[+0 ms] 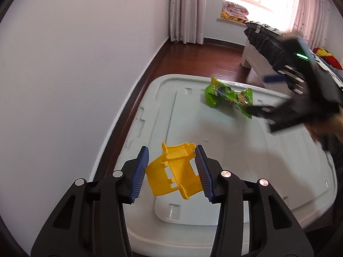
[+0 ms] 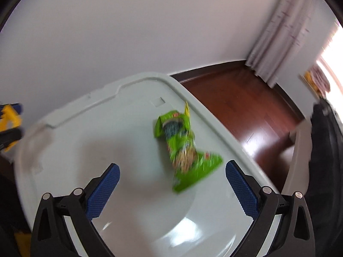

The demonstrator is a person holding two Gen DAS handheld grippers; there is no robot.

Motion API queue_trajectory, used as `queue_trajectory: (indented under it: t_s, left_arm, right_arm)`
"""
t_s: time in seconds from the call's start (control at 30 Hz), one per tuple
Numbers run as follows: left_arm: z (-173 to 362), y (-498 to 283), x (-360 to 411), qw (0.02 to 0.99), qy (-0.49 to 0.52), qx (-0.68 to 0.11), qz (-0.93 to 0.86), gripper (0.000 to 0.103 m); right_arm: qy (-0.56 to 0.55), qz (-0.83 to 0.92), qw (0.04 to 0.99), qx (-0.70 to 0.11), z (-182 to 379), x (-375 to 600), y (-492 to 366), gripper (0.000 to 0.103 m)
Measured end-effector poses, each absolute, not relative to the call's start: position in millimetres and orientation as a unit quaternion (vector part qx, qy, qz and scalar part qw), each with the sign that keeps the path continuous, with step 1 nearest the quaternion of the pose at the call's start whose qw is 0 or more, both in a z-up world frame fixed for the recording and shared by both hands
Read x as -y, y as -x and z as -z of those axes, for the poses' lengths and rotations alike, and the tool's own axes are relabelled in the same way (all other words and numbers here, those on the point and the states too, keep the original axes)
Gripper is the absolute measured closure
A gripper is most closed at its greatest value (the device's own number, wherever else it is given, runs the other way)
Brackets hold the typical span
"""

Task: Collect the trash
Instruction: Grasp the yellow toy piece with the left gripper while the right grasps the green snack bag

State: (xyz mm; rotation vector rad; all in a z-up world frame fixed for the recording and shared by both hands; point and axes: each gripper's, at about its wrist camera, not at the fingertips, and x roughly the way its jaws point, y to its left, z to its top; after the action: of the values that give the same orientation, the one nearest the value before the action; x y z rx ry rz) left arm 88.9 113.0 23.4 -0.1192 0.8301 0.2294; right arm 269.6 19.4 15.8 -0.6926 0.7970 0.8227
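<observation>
My left gripper (image 1: 172, 169) is shut on a broken yellow plastic piece (image 1: 174, 172), lifted above the pale grey bin lid (image 1: 225, 150). A crumpled green snack wrapper (image 1: 228, 96) lies on the lid's far side. In the right wrist view that green wrapper (image 2: 184, 150) is blurred and sits just ahead of my right gripper (image 2: 172, 184), whose blue pads stand wide open with nothing between them. The right gripper (image 1: 270, 94) also shows as a dark blur at the right of the left wrist view, hovering by the wrapper. The yellow piece (image 2: 9, 117) peeks in at the far left edge.
The lid (image 2: 107, 139) stands against a white wall (image 1: 75, 64). Dark wood floor (image 1: 203, 62) lies beyond it. A bed with dark bedding (image 1: 268, 42) stands at the right, and curtains (image 1: 186, 10) and a window are at the back.
</observation>
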Motion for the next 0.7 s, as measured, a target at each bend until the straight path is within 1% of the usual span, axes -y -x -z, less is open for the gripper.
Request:
queue_trajectory:
  t_s: [0.2,0.23,0.27,0.3,0.33,0.37,0.4,0.43,0.53,0.7]
  left_arm:
    - [-27,-91,-108,0.913,0.058,-0.394,-0.093,0.059]
    - [-28,-91,-107,0.913,0.057,-0.393,-0.091,0.059]
    - [-28,-91,-107,0.913,0.057,-0.393,-0.09,0.059]
    - [-28,-91,-106,0.913,0.057,-0.393,-0.088,0.059]
    - [-28,-92,-106,0.913,0.058,-0.393,-0.087,0.059]
    - [-28,-92,-105,0.914,0.058,-0.393,-0.084,0.059]
    - [-28,-92,-105,0.914,0.057,-0.393,-0.083,0.059]
    - [-28,-91,-104,0.914,0.055,-0.393,-0.083,0.059]
    - [-28,-90,-104,0.915,0.055,-0.39,-0.082,0.059]
    - [-31,-86,-103,0.917,0.059,-0.387,-0.079,0.059]
  right_arm:
    - [0.371,-0.377,0.755,-0.388,14,-60,-304,0.006]
    - [0.374,-0.376,0.749,-0.397,21,-65,-309,0.008]
    - [0.379,-0.373,0.745,-0.403,27,-70,-312,0.011]
    - [0.382,-0.37,0.743,-0.407,31,-72,-315,0.02]
    - [0.381,-0.368,0.735,-0.423,38,-74,-319,0.036]
    - [0.378,-0.368,0.731,-0.434,42,-75,-322,0.045]
    - [0.375,-0.364,0.728,-0.444,47,-73,-324,0.06]
    - [0.368,-0.365,0.729,-0.447,49,-73,-325,0.064]
    - [0.331,-0.364,0.745,-0.451,45,-60,-324,0.072]
    - [0.245,-0.351,0.764,-0.483,44,-20,-316,0.073]
